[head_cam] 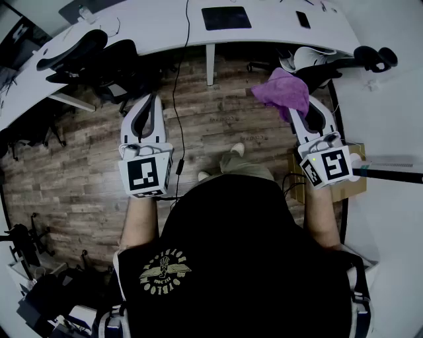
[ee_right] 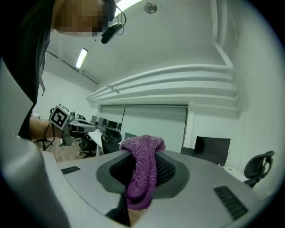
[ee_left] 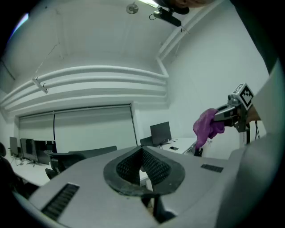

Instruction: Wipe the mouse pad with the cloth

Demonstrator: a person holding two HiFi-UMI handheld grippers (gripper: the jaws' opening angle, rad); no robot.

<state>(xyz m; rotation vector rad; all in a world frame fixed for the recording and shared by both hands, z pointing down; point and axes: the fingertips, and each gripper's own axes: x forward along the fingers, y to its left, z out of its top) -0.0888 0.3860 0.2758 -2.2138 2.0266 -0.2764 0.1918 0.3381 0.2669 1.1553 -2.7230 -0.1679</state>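
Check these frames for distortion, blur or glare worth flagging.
Head view: heavy fisheye bows the desk, corners dark. Left gripper view: circular vignette, near jaws soft, ceiling lamp blown out. Right gripper view: same vignette, cloth reasonably sharp between the jaws.

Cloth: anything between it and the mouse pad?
Nothing visible does. The right hand-held gripper holds the cloth over the floor, short of the desk. The mouse pad lies on the desk ahead and to the left, with open space between. An office chair stands just right of that line, near the cloth.
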